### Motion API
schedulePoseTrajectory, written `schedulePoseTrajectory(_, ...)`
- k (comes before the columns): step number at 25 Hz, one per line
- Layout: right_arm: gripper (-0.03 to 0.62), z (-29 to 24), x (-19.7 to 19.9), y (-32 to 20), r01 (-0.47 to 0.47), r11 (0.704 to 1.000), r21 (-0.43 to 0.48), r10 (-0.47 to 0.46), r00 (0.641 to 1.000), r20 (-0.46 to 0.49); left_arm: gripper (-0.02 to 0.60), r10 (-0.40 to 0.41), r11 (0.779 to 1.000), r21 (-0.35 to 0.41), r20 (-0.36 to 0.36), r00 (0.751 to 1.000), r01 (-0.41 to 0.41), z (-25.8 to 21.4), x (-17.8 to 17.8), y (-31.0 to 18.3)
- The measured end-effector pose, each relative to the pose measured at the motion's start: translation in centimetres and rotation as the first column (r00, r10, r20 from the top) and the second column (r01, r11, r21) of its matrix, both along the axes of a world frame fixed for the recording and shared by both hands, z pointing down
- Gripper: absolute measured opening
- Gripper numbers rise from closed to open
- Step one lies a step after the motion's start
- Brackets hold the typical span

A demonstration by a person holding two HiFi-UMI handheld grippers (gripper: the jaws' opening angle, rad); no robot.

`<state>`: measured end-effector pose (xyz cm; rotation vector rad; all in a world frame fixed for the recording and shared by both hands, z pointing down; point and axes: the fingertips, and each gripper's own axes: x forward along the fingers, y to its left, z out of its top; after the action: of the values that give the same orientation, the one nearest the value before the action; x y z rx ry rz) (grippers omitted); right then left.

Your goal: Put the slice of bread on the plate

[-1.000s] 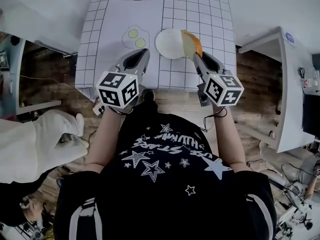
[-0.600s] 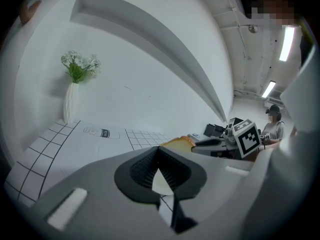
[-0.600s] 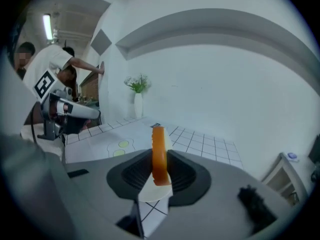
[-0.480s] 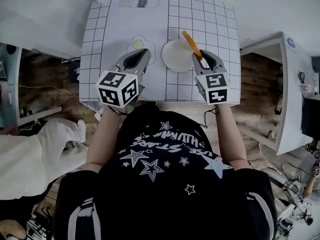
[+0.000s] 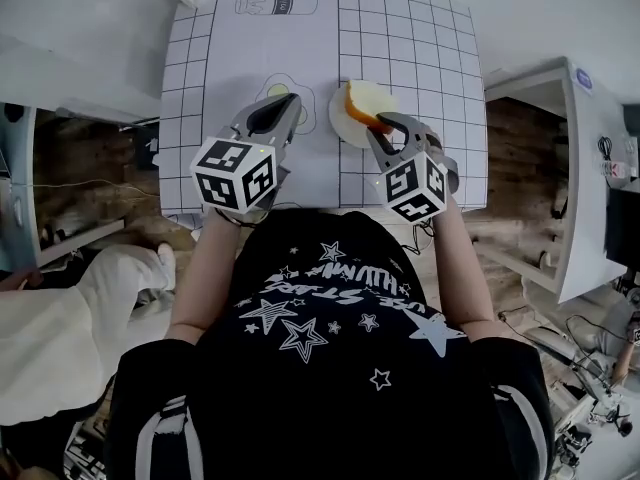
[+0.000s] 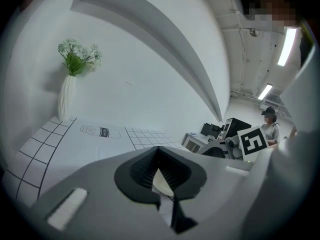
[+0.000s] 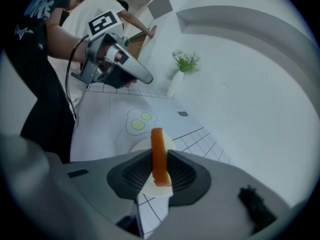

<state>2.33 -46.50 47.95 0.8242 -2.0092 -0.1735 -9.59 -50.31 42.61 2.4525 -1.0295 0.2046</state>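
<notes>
A slice of bread [image 5: 363, 101] with an orange-brown crust is over the white plate [image 5: 342, 128] on the gridded mat. My right gripper [image 5: 376, 125] is shut on its near edge. In the right gripper view the bread [image 7: 158, 156] stands edge-on between the pads, with the plate [image 7: 141, 145] just behind and below it. I cannot tell whether the bread touches the plate. My left gripper [image 5: 288, 103] hovers left of the plate over the fried-egg drawing [image 5: 276, 90], shut and holding nothing. In the left gripper view its jaws [image 6: 161, 180] meet at the tips.
The mat also carries a milk-bottle drawing [image 5: 277, 3] at the far side. A white vase with green flowers [image 6: 68, 91] stands at the far left corner. A white shelf unit [image 5: 570, 168] is to the right of the table. Another person in white [image 5: 60, 318] is at the left.
My right gripper has rolled and come down, bringing the bread from upright at the plate's right edge to over the plate. My left gripper has drifted a little along the mat.
</notes>
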Motion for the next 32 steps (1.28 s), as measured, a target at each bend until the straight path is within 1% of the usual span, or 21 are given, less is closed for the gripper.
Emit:
schedulePoseTrajectory(7,0.098,1.5,-0.5,2.0,0.104,0.994,-0.044,-0.105,0.994,-0.035,0.009,0.016,1.000,-0.026,0.000,1.000,-0.016,1.1,0.3,0.6)
schedulePoseTrajectory(9,0.102,2.1,-0.5,2.6,0.119,0.991,-0.059,-0.121,0.992,-0.041,0.009,0.021,0.999,-0.031,0.001,1.000,-0.021,1.3,0.4,0.8)
schedulePoseTrajectory(13,0.107,3.7,-0.7,3.3,0.127,0.990,-0.068,-0.131,0.990,-0.057,0.009,0.026,0.999,-0.036,0.003,1.000,-0.026,1.5,0.6,1.1)
schedulePoseTrajectory(17,0.112,5.0,-0.9,3.4,0.129,0.991,-0.029,-0.131,0.985,-0.109,0.009,0.029,0.999,-0.041,0.006,1.000,-0.029,1.7,0.9,1.4)
schedulePoseTrajectory(21,0.114,6.1,-0.8,3.8,0.153,0.988,-0.021,-0.154,0.975,-0.161,0.009,0.034,0.998,-0.045,0.012,0.999,-0.033,1.8,1.4,2.0)
schedulePoseTrajectory(26,0.120,6.9,-0.6,4.3,0.150,0.989,-0.019,-0.151,0.974,-0.172,0.009,0.024,0.998,-0.054,0.020,1.000,-0.023,2.1,1.2,2.9)
schedulePoseTrajectory(32,0.137,7.4,-0.6,4.7,0.151,0.989,-0.009,-0.150,0.977,-0.151,0.009,0.008,0.998,-0.058,0.031,0.999,-0.007,2.2,1.3,3.9)
